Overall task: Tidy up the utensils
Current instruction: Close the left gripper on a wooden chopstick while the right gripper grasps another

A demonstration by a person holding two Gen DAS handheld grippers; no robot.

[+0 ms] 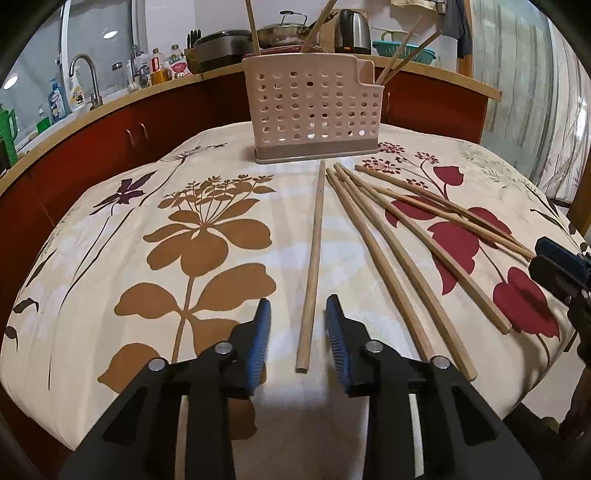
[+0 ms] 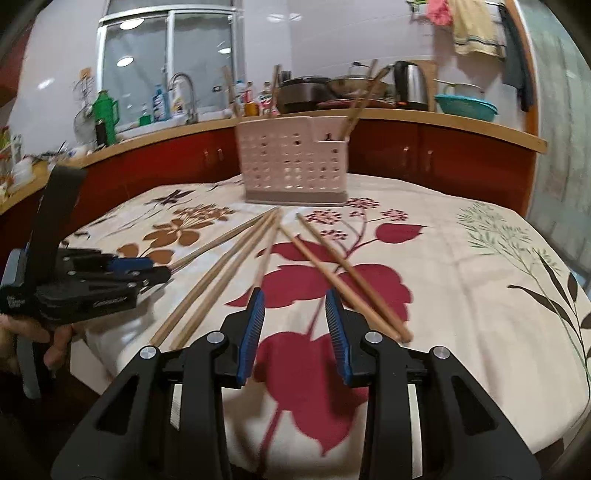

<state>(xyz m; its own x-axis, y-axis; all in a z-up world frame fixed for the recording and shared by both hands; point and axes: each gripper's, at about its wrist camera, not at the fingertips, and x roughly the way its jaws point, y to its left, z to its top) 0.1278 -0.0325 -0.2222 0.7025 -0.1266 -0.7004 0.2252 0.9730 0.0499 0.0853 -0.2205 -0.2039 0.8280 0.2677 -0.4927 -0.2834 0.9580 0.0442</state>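
A pink perforated utensil holder (image 1: 314,114) stands at the far side of the table with several wooden chopsticks upright in it; it also shows in the right wrist view (image 2: 293,166). Several loose wooden chopsticks (image 1: 391,251) lie on the floral tablecloth. One single chopstick (image 1: 314,258) lies straight ahead between the jaws of my left gripper (image 1: 297,314), which is open and empty. My right gripper (image 2: 295,306) is open and empty, just left of the near ends of a crossed chopstick pair (image 2: 347,273). More chopsticks (image 2: 221,273) lie to its left.
The floral tablecloth (image 1: 184,258) covers the table. Behind it runs a red cabinet counter (image 2: 443,122) with a sink tap (image 1: 86,77), bottles, pots, a kettle (image 1: 352,31) and a teal basin (image 2: 465,103). The left gripper shows at the left in the right wrist view (image 2: 92,280).
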